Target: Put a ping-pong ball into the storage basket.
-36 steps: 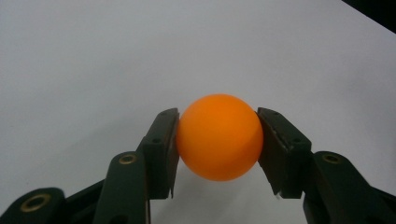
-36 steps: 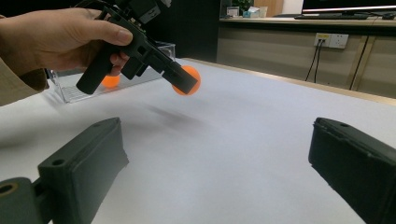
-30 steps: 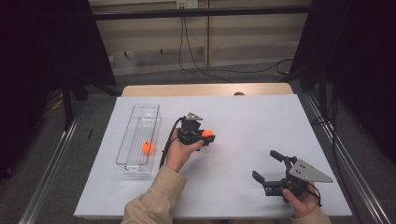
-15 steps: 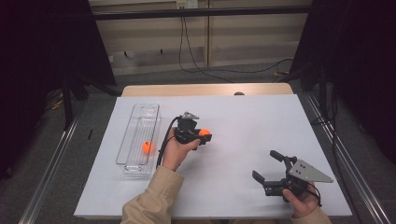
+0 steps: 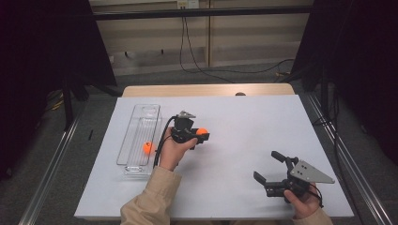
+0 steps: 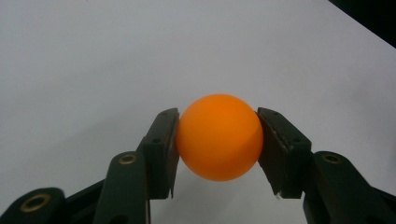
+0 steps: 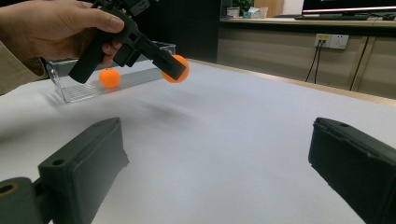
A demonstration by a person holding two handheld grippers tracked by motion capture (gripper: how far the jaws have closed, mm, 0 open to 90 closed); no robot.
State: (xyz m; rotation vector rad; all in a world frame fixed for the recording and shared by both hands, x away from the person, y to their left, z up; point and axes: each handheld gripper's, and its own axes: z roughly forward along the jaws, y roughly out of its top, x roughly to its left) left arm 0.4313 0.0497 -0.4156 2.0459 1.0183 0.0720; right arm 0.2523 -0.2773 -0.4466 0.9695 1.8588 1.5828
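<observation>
Left claw (image 6: 218,140) clamped on orange ball (image 6: 219,137); both pads pressed flat against opposite sides of the ball, at its widest, so a round smooth thing cannot squirt out. Ball held clear of the white worktop (image 5: 244,122), shadow underneath; seen from the right claw's camera, lifted above the sheet with the claw tilted down. Hand (image 5: 172,152) wrapped round the grip, cable trailing back over the wrist.

Just left of that hand: clear tray (image 5: 141,136), long and narrow, lying flat near the left edge of the worktop. Second orange ball (image 5: 148,148) already resting inside it toward the near end. Judged: carried ball bound for the same tray, walls there to stop rolling.

Right claw (image 5: 272,168) well apart, near corner of the worktop, jaws spread wide with nothing between them. Judged: parked out of the way, idle while the left does the carrying.
</observation>
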